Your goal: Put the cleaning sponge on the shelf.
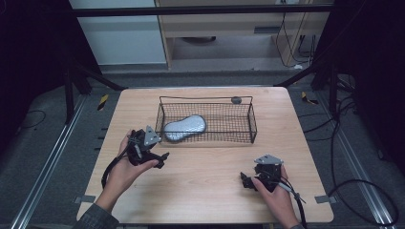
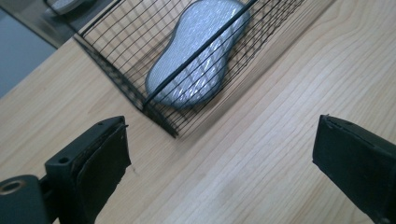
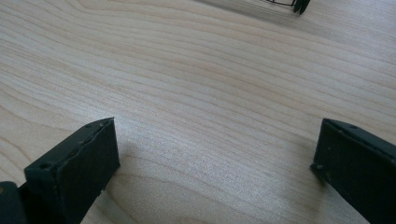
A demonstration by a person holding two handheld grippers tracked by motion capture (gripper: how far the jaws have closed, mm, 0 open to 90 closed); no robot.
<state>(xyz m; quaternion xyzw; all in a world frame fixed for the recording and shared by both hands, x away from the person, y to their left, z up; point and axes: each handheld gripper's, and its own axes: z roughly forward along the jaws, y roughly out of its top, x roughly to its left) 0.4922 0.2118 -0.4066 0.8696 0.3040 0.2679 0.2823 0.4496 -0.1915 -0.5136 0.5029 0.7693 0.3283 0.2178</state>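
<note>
You're holding both grippers, left [image 1: 161, 160] and right [image 1: 245, 180], wide apart, gripping nothing; peanut-shaped silver sponge [image 1: 184, 128] is lying in the black wire basket [image 1: 252, 125].

Sponge [image 1: 184, 128]: grey, flat, peanut-shaped, with a narrowed waist and two rounded lobes; surface finely textured with a dull silver sheen; edge band darker; lying flat on the floor of the basket [image 1: 252, 125], in its left half, long axis diagonal, lower lobe close to the front-left corner, upper lobe toward the middle. Basket: black wire mesh, rectangular, shallow, open-topped, upright on the bench, toward its far side. In the left gripper view the sponge [image 2: 196, 53] lies behind the basket [image 2: 116, 79] rim wire, which crosses it.
</note>
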